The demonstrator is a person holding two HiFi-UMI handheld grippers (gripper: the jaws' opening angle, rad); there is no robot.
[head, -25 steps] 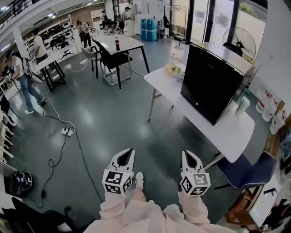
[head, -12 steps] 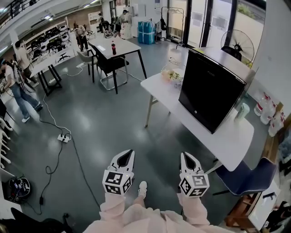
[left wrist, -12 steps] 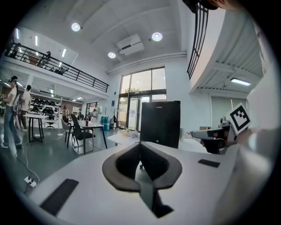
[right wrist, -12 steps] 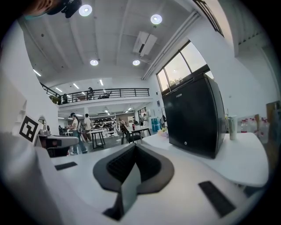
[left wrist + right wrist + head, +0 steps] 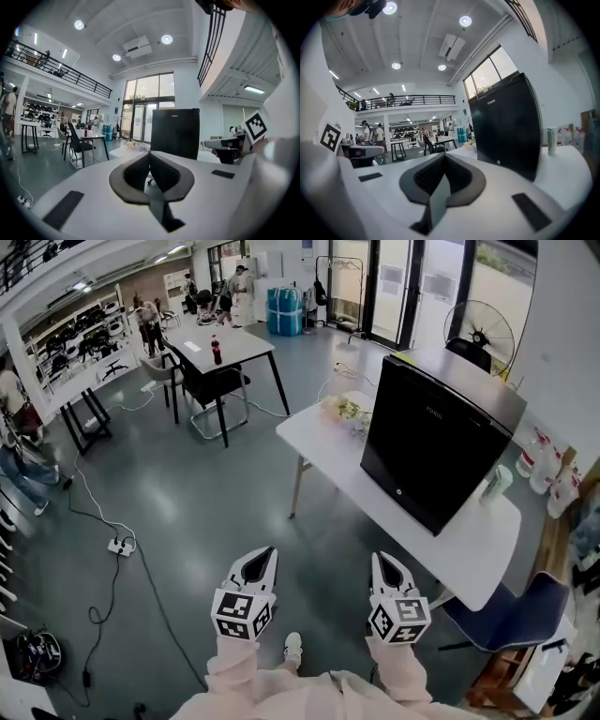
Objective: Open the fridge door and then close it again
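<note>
Well ahead of both tools and off to their right, the black fridge (image 5: pixel 427 451) stands on a white table (image 5: pixel 473 545), its door (image 5: pixel 506 126) flat shut. No handle can be made out on that dark front in any view; only a small round spot low down and a faint brand mark near the top show.

The left gripper (image 5: pixel 269 551) and right gripper (image 5: pixel 382 557) are held side by side above the floor, pointing toward the table and touching nothing. Each has its jaws brought together at the tips with nothing between them; the gripper views show only the hollow behind the closed tips. The hands themselves are hidden behind the marker cubes (image 5: pixel 240 613) and loose pale sleeves (image 5: pixel 281 690).

Beyond the right gripper, a bottle (image 5: pixel 494 482) stands just beside the fridge. A fan (image 5: pixel 480 332) rises behind the fridge, its stand hidden by it. To the right gripper's right, a blue chair (image 5: pixel 511 610) sits partly tucked under the table's near end. Farther ahead, a pale cluster (image 5: pixel 343 411) on the table's far end is too small to identify.
</note>
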